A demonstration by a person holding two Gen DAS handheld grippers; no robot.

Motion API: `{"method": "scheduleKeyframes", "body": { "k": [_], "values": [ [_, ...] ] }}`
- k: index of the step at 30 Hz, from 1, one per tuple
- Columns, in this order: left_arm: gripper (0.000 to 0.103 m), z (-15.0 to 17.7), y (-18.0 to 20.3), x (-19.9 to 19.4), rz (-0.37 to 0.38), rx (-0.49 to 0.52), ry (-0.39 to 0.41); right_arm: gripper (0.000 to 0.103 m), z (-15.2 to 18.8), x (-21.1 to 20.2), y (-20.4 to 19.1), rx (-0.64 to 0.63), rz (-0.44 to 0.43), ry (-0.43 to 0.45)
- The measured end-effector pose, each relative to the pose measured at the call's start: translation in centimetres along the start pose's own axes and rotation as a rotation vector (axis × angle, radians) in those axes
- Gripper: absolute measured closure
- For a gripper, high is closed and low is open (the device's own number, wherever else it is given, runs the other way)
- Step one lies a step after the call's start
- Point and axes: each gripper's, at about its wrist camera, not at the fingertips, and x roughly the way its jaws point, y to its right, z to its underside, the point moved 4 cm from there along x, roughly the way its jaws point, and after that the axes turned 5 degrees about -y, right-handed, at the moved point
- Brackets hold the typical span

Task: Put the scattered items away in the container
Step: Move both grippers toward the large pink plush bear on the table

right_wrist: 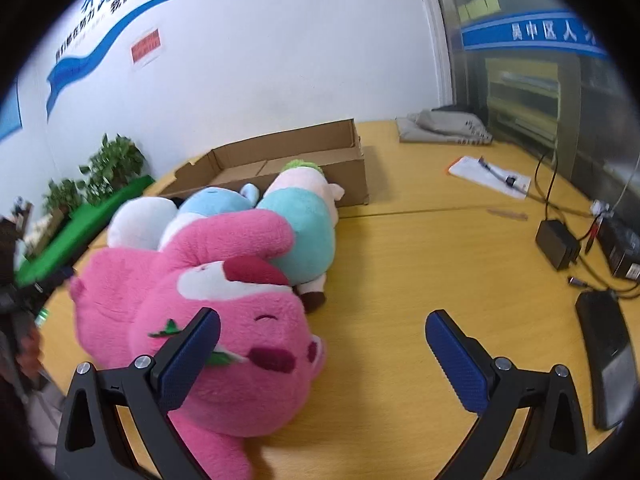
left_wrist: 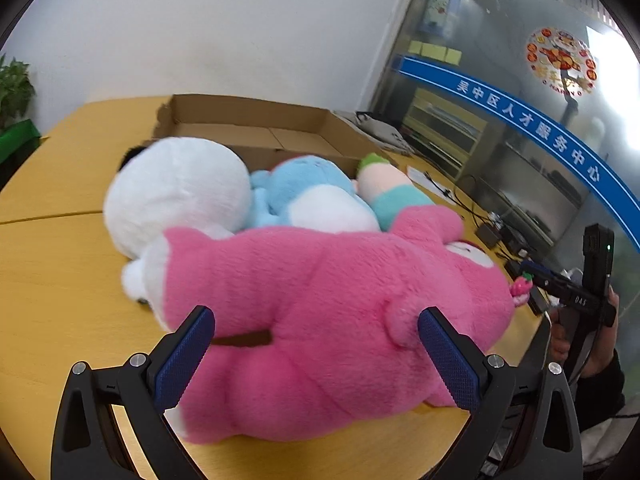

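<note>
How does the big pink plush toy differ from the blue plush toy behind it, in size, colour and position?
The pink plush toy is much larger than the blue plush toy. The pink one is pink with a white muzzle; the blue one is light blue with a white belly. The pink one lies nearest the open left gripper, between its fingers; the blue one lies farther back, next to the cardboard box. Both are soft toys lying on the table, outside the box.
</note>
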Motion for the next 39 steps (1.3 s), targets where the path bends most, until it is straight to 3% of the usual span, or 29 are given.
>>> {"method": "scheduleKeyframes", "body": {
  "k": [13, 25, 39],
  "values": [
    [0.000, 0.3, 2.6, 0.1, 0.104, 0.029, -0.011, 0.000, 0.3, -0.5, -2.7, 0.008, 0.057, -0.019],
    [0.000, 0.6, 3.5, 1.0, 0.160, -0.002, -0.039, 0.000, 0.8, -1.4, -5.2, -0.065, 0.032, -0.026],
    [0.000, 0.4, 2.1, 2.6, 0.219, 0.007, -0.058, 0.000, 0.7, 2.6, -5.2, -0.050, 0.035, -0.070]
  ]
}}
